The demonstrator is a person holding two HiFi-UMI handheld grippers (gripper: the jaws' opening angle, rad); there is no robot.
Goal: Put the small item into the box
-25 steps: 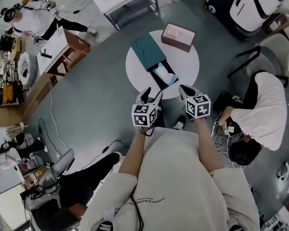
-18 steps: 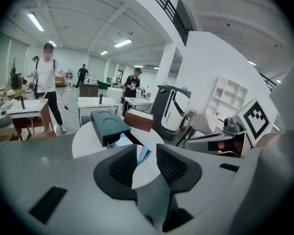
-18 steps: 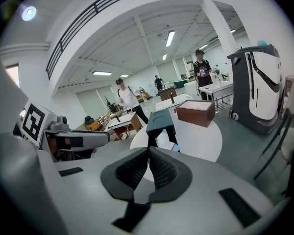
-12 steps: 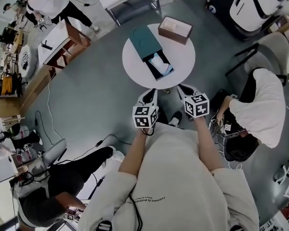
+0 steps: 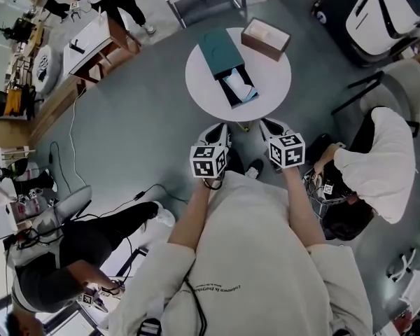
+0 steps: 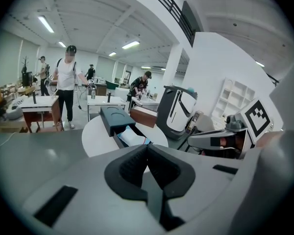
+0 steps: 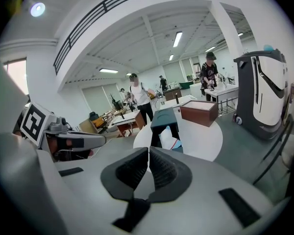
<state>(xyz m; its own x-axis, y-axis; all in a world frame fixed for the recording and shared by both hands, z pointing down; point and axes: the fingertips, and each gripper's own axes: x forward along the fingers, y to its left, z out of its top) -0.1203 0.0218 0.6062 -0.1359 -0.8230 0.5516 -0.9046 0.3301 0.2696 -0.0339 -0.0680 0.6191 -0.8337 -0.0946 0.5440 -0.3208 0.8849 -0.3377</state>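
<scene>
A white item (image 5: 238, 88), possibly the small one, lay in the box's (image 5: 215, 53) open drawer (image 5: 232, 96) on the table (image 5: 269, 82). Short of it, the left gripper (image 6: 147, 150) had just been closing on nothing. The right gripper (image 7: 148, 154) was clamped together and empty, both seemingly poised to reach.

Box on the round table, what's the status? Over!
Left tool just closed, empty; right tool shut, empty. Box open on the table, untouched. Nothing between tools and box.

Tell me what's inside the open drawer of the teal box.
A white item with a light blue edge lies in the drawer; the teal sleeve covers the drawer's far end.
</scene>
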